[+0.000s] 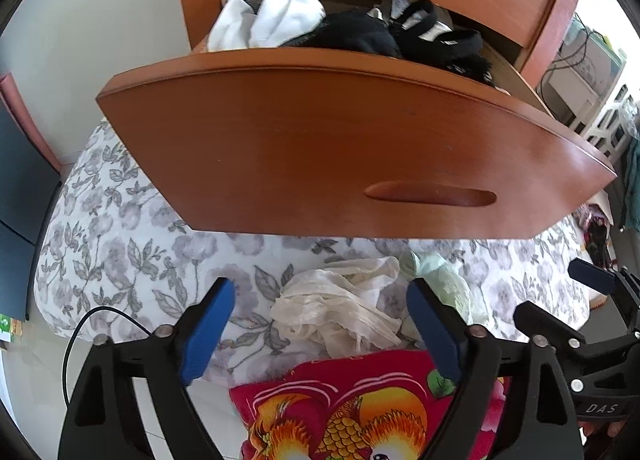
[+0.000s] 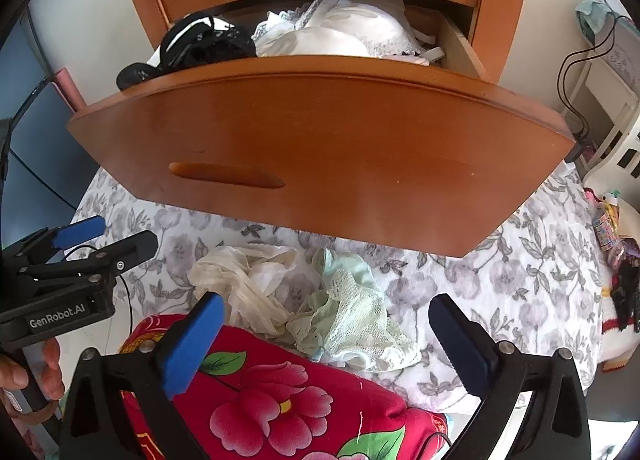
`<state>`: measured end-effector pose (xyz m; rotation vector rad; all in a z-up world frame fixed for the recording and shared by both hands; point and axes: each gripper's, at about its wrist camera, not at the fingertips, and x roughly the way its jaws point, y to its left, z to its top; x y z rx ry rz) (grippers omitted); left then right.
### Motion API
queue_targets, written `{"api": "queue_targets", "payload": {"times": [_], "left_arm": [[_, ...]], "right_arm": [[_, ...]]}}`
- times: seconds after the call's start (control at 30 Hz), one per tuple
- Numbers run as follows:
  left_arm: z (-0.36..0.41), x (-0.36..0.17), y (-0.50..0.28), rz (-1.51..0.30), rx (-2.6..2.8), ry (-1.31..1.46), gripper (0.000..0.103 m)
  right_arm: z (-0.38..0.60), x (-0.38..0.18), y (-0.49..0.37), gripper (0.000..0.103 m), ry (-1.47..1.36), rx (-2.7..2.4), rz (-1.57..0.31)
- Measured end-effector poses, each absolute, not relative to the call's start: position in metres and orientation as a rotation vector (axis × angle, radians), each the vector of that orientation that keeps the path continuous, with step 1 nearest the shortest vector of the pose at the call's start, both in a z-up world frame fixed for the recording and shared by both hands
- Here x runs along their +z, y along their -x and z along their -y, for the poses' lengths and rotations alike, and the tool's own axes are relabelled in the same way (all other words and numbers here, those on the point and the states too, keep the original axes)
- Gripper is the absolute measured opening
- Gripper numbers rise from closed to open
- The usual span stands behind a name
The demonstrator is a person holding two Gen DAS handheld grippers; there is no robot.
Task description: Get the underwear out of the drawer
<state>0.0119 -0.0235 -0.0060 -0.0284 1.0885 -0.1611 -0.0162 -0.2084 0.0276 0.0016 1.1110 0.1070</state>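
A floral bedspread [image 2: 520, 260] fills the lower half of both views. Above it the pulled-out wooden drawer [image 2: 320, 131] spans the upper middle, holding black and white garments. Lower centre, cream underwear [image 1: 340, 308] and pale green underwear [image 2: 352, 320] lie on the bed beside a red pillow [image 2: 280, 400]. The left gripper [image 1: 324, 328] and right gripper [image 2: 324, 344] are both spread wide, pinching nothing

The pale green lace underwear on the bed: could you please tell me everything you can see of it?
The pale green lace underwear lies crumpled on the floral bedspread below the open drawer. It looks thin, part smooth fabric, part openwork lace. Its left edge touches the cream underwear; its lower edge meets the red floral cloth. Nothing grips it.
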Motion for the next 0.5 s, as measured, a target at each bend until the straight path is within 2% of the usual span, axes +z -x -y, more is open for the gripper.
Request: {"api": "queue_targets", "payload": {"times": [0.03, 0.1, 0.5], "left_arm": [[0.023, -0.006, -0.012, -1.081, -0.155, 0.031, 0.097], [0.021, -0.005, -0.012, -1.065, -0.151, 0.035, 0.099], [0.017, 0.025, -0.010, -0.914, -0.168, 0.053, 0.100]], "right_arm": [[0.209, 0.028, 0.016, 0.103, -0.004, 0.102, -1.107], [0.211, 0.029, 0.016, 0.103, -0.016, 0.095, -1.095], [0.227, 0.065, 0.017, 0.103, -0.088, 0.060, -0.929]]}}
